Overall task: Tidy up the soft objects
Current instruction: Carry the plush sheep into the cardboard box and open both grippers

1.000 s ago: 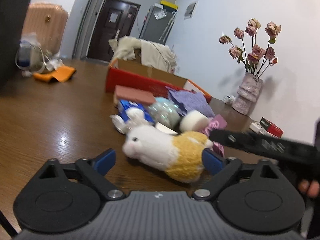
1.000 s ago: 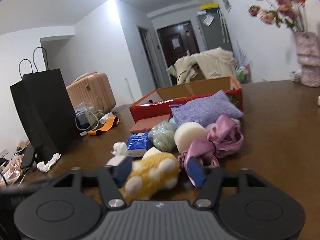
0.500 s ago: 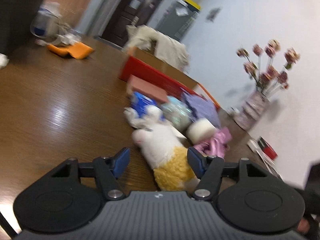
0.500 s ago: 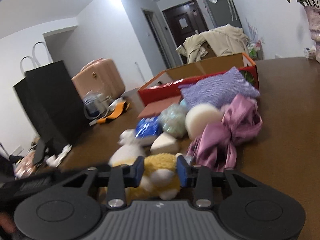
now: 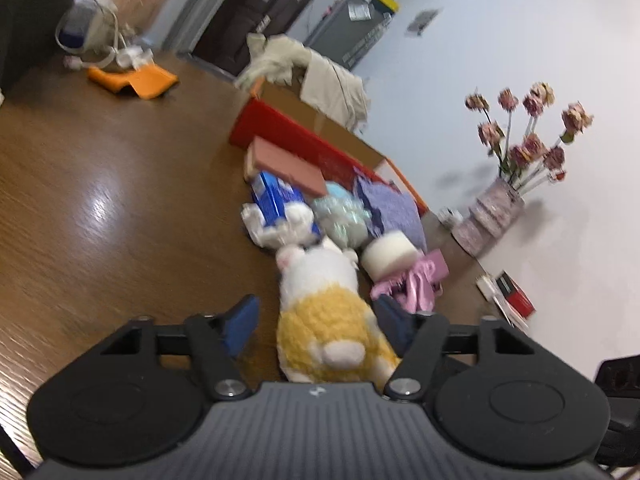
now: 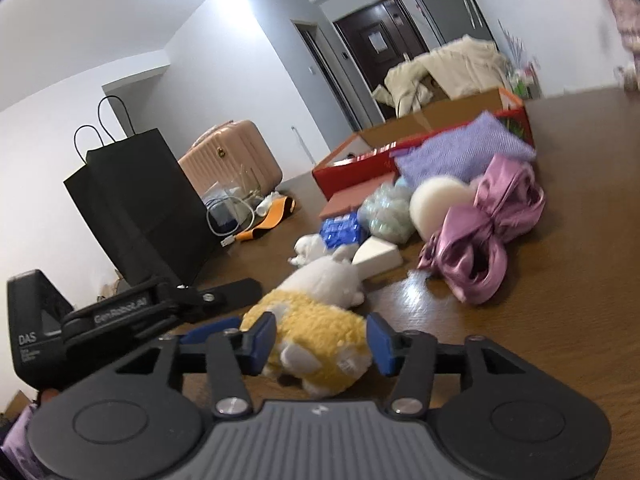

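A white and yellow plush toy point(image 5: 320, 312) point(image 6: 316, 332) lies on the brown table point(image 5: 120, 216), its yellow rear towards both cameras. My left gripper point(image 5: 318, 322) straddles that rear and its jaws are closing; the right pad touches the fur and a gap shows at the left pad. From the other side, my right gripper point(image 6: 320, 338) has the toy between its blue pads while its jaws are opening, the fur just brushing them. Behind the toy lie a pink satin cloth point(image 6: 484, 236), a round white sponge point(image 6: 436, 204), a mesh puff point(image 6: 386, 216) and a lilac pouch point(image 6: 464, 152).
A red open box point(image 5: 280, 132) point(image 6: 352, 168) stands behind the pile. A blue tissue pack point(image 6: 342, 232) and a white wedge point(image 6: 378, 258) lie beside it. A black paper bag point(image 6: 136, 208) stands at the left, a flower vase point(image 5: 496, 212) at the right by the wall.
The left jaws narrowed around the toy as the view rolled, and the toy's rear now faces that camera. The right jaws squeezed the toy, then widened again.
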